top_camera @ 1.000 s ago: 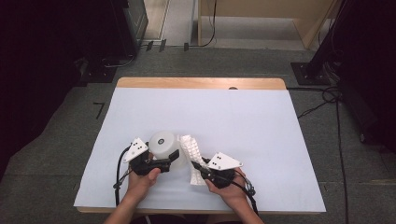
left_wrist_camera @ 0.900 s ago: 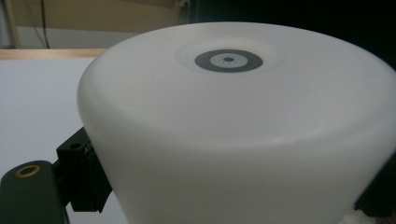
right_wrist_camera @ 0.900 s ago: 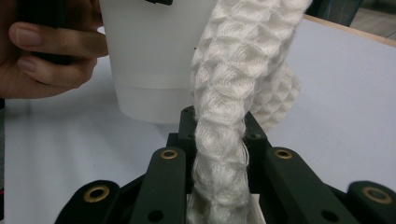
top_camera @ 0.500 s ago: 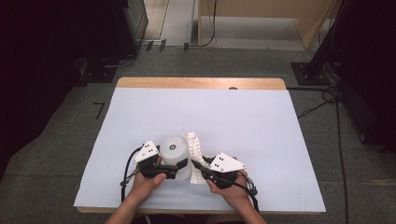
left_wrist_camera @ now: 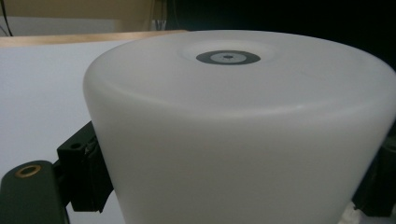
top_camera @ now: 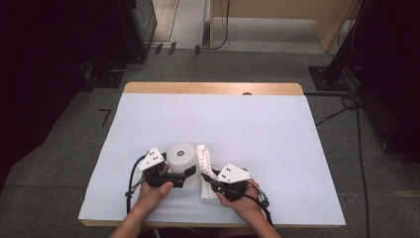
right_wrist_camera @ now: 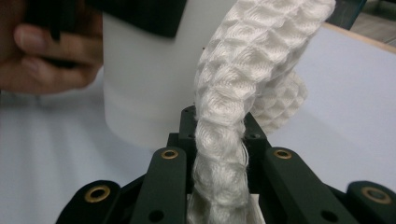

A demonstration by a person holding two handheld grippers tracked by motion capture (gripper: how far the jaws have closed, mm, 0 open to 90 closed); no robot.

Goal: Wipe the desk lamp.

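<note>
A white translucent cylinder (top_camera: 182, 163) with a dark round mark on its top stands near the table's front edge. My left gripper (top_camera: 184, 175) is shut on the cylinder (left_wrist_camera: 243, 135), one jaw on each side of its wall. Just right of it lies a white waffle-weave cloth (top_camera: 204, 166), bunched into a long strip. My right gripper (top_camera: 207, 179) is shut on the cloth (right_wrist_camera: 233, 116), which rises between its jaws and curls over beside the cylinder (right_wrist_camera: 149, 79).
A pale blue sheet (top_camera: 257, 129) covers the wooden table (top_camera: 213, 88). The hand (right_wrist_camera: 51, 60) holding the left gripper is close beside the cylinder. Cables and dark equipment stand on the floor around the table.
The left gripper and the cylinder have slid right, closing up against the cloth. The right gripper has barely moved and still grips the cloth.
</note>
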